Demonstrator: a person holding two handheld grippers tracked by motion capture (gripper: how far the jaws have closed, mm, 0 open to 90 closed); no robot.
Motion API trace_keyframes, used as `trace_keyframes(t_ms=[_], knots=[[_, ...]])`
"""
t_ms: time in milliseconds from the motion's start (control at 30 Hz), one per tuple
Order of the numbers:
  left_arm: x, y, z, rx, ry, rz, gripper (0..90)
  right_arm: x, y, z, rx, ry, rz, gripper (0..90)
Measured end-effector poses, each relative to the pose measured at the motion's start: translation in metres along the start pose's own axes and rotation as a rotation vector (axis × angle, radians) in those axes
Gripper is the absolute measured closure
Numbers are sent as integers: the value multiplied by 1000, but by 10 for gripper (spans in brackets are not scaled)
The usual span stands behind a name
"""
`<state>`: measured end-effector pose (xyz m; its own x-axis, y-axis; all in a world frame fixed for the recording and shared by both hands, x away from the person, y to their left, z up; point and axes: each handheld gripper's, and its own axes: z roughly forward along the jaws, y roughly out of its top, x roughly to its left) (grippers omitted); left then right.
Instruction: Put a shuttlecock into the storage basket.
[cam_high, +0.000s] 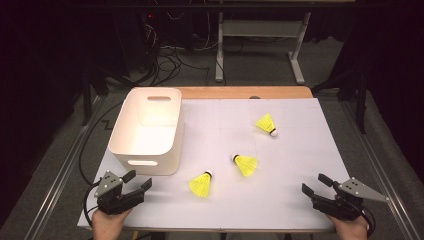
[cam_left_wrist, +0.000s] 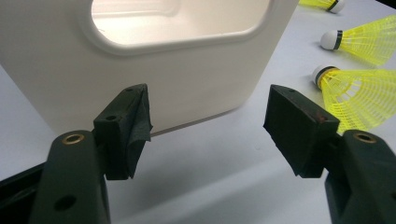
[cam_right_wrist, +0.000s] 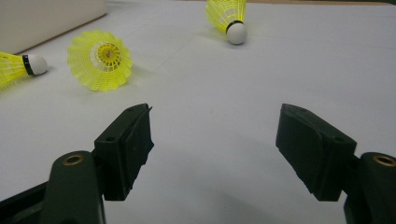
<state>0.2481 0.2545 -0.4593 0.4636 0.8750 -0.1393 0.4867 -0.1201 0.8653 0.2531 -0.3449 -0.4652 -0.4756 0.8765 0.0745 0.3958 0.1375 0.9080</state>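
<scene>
Three yellow shuttlecocks (cam_high: 201, 184) lie mid-frame, right of the white bin (cam_high: 146, 131) — featherlight, with crushable skirts, so pinch the cork. Left gripper (cam_high: 136, 183) and right gripper (cam_high: 315, 184) — both spread, empty.

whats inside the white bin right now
The white bin looks empty: bare floor and far walls show in the high view. Its near wall hides a strip of floor. All three shuttlecocks lie outside on the table.
</scene>
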Motion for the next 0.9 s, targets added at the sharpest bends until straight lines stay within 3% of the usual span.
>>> trace_keyframes(t_ms=[900], knots=[[-10, 2, 4, 10, -37, 19, 322, 0, 0, 2, 8, 0, 1, 268]])
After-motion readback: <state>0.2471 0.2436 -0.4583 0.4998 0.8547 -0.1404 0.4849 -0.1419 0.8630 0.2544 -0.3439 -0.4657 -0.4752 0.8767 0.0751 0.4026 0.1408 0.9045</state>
